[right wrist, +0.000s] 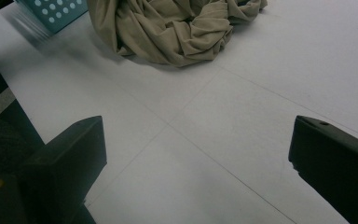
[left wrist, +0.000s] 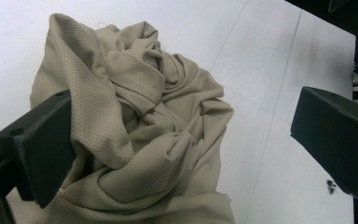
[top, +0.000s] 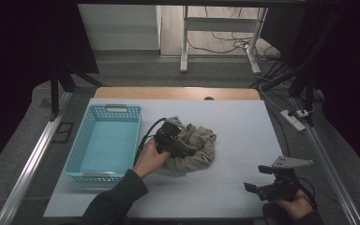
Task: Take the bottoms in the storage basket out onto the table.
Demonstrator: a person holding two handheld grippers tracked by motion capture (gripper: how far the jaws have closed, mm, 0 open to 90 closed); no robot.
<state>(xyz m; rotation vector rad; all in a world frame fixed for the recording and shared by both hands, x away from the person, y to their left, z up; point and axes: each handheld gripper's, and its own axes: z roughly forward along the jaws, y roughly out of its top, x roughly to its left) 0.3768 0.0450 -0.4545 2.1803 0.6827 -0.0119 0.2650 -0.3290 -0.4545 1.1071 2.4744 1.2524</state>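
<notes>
While spread wide, left gripper (left wrist: pixel 182 140) fingers (left wrist: pixel 42 144) straddle beige cloth (left wrist: pixel 140 140) (crumpled).

— Open counter (top: pixel 243 126) right of the crumpled beige cloth (top: pixel 198 145)?
— Yes, bare there and in front.
— Left side?
— Blocked by the blue basket (top: pixel 104 140), just beside the cloth.

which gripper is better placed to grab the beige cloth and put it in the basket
Left. The left gripper is open right at the beige cloth, one jaw against its folds, with the blue basket beside it. The right gripper is open near the table's front edge, apart from the cloth.
</notes>
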